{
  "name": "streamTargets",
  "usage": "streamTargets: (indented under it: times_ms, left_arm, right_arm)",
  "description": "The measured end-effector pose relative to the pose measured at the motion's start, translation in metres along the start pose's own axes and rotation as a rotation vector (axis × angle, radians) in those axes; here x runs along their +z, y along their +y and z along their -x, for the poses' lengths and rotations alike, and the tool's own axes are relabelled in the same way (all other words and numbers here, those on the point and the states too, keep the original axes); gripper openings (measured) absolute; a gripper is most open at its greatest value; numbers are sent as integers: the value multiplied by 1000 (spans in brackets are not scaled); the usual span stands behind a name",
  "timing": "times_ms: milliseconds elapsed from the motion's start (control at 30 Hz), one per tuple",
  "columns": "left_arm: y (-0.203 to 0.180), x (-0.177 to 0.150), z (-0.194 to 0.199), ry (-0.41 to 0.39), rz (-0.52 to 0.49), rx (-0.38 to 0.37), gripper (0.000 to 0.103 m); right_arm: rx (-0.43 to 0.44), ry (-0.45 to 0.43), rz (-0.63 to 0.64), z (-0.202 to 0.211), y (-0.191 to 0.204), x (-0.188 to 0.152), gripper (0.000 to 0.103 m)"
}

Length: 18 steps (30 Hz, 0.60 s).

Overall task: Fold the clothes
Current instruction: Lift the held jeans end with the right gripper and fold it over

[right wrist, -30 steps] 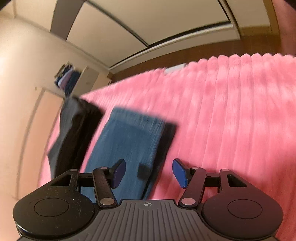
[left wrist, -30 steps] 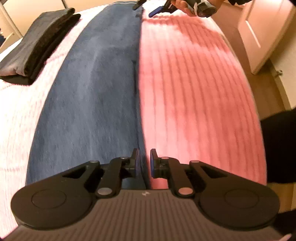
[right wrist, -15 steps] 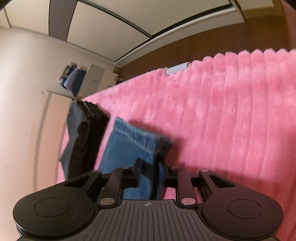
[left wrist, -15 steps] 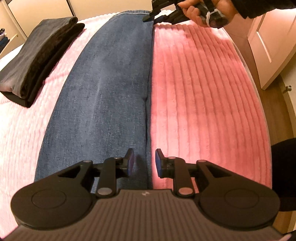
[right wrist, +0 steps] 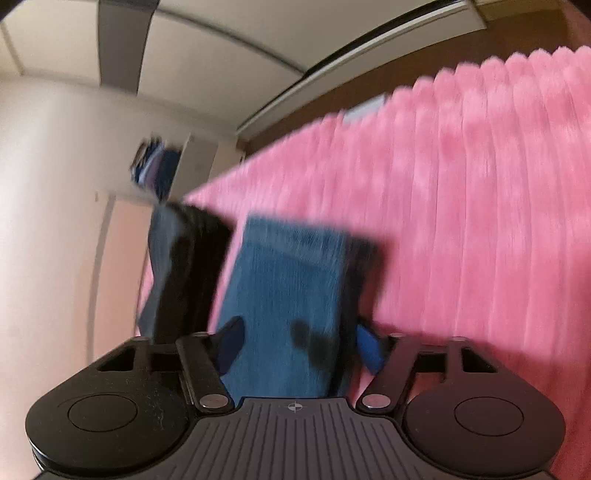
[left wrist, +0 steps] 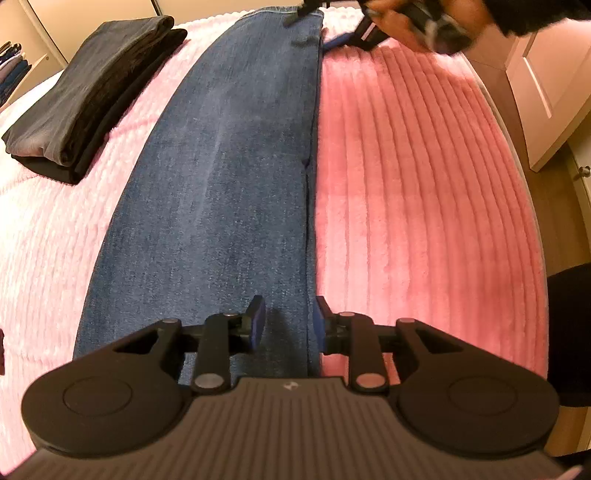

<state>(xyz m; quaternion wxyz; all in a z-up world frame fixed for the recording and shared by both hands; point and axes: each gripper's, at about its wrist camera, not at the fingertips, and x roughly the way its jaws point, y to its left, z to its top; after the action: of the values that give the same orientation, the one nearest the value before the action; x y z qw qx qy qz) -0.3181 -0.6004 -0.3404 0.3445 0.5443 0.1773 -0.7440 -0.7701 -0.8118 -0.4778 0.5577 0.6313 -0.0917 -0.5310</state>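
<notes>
Jeans (left wrist: 221, 192), folded lengthwise into one long blue strip, lay flat on the pink ribbed bedcover (left wrist: 424, 192), their long axis running straight ahead from the left gripper (left wrist: 287, 324) to the right gripper (left wrist: 341, 38) at the far end. To the left of the left gripper and further ahead sat a stack of dark folded clothes (left wrist: 85, 96), well apart from the denim and out of any fold path. The left gripper pointed steeply down at the near end of the strip; its jaws had just been opening to a narrow gap and straddled the right-hand edge of the denim, with the pads apparently not pressing on it. To its right lay only bare bedcover, running out to the bed's edge. At the far end a hand (left wrist: 413, 20) held the right gripper, blurred, beside the hem. In the right wrist view, the right gripper (right wrist: 299, 345) stood half open, its jaws having just been closing, with the denim end (right wrist: 288, 295) between them but the pads seemingly clear of the cloth. Each gripper was nearest its own end, so the next fold would likely bring one end along the strip toward the other, with nothing in the way.
</notes>
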Motion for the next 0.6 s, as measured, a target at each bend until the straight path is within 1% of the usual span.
streamTargets:
  times_ms: [33,100,133,200,267,400,467,533,567,600]
  left_arm:
    - [-1,0,0,-3,1,1,24]
    - [-4,0,1,-8,4,2,25]
    - [-4,0,1,-14,6,4,25]
    - [-6,-1,4,-27,14,12,25]
    - [-4,-4,11,-41,42,29,25]
    - [6,-18,33,-71,142,89,25]
    - [12,-31,46,-78,201,123,25]
    - [18,-50,60,-76,263,160,25]
    - [22,-61,67,-74,294,178,26]
    - [25,-71,74,-70,327,197,26]
  right_arm:
    - [-5,-10,-13,-1,-1,6,21]
    - [-33,-14,46,2,10,6,9]
    - [-48,-15,79,4,16,6,8]
    - [-74,-35,203,13,43,-3,7]
    - [-69,-53,376,25,83,-20,6]
    - [100,16,845,41,177,-120,6]
    - [191,55,1081,49,224,-172,6]
    - [296,152,1271,51,247,-242,7]
    - [343,211,1354,50,251,-280,7]
    - [370,265,1431,46,247,-317,7]
